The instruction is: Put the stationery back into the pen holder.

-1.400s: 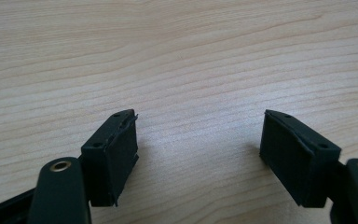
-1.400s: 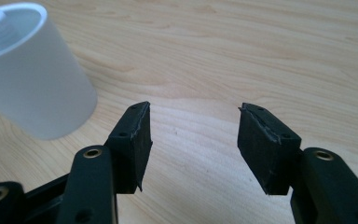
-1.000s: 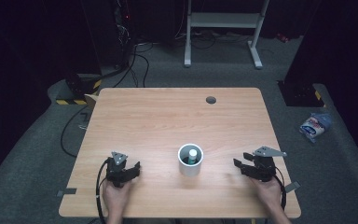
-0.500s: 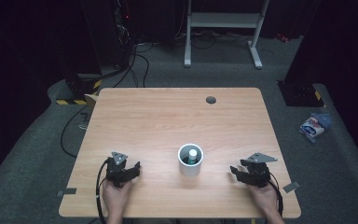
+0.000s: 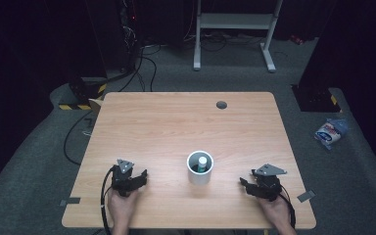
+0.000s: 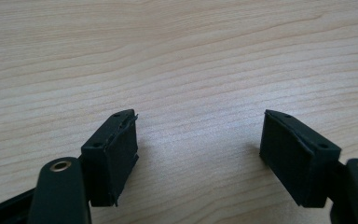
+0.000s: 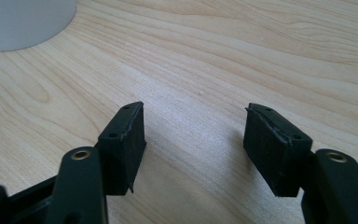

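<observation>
The left hand-held gripper (image 5: 136, 177) sat low at the near left of the counter (image 5: 176, 122), gripped from behind by the person's left hand (image 5: 121, 205) — its jaws stood wide apart with nothing between them, tips just above the wood. The right hand-held gripper (image 5: 246, 184) lay at the near right in the right hand (image 5: 275, 209), angled toward the middle — its jaws were likewise spread and empty. A cable trailed back from each.

white cylindrical cup (image 5: 199, 169) standing upright, mouth up, on wooden table (image 5: 176, 122), near front edge, roughly centred. small white-capped bottle (image 5: 202, 163) with green body standing upright inside, leaning toward right wall. cup wall visible as pale blur (image 7: 23, 21) in right gripper view.
</observation>
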A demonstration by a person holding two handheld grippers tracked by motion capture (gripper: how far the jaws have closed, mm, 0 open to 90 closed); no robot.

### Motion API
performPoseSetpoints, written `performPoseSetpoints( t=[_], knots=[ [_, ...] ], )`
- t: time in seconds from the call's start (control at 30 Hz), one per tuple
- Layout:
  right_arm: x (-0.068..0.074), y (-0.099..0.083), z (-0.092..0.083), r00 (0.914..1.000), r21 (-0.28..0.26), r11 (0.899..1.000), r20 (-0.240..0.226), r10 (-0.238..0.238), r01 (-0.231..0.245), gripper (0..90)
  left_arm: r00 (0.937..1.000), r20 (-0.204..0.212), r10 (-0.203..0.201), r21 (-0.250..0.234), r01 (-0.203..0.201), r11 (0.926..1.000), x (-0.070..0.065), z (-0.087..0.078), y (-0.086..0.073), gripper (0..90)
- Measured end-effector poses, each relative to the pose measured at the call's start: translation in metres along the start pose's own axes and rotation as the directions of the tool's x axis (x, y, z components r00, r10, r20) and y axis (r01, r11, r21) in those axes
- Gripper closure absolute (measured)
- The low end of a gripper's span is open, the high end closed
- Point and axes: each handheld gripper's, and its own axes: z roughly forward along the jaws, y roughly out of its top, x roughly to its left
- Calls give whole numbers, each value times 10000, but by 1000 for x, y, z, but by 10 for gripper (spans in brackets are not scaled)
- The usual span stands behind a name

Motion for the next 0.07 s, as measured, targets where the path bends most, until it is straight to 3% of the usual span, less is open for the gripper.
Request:
performPoseSetpoints(
  t=[0.07],
  knots=[
    [0,0,0,10000,12,10000,-31,-13,13,371,10000,-3,-4,-3,4,10000,0,0,0,274]
  ],
)
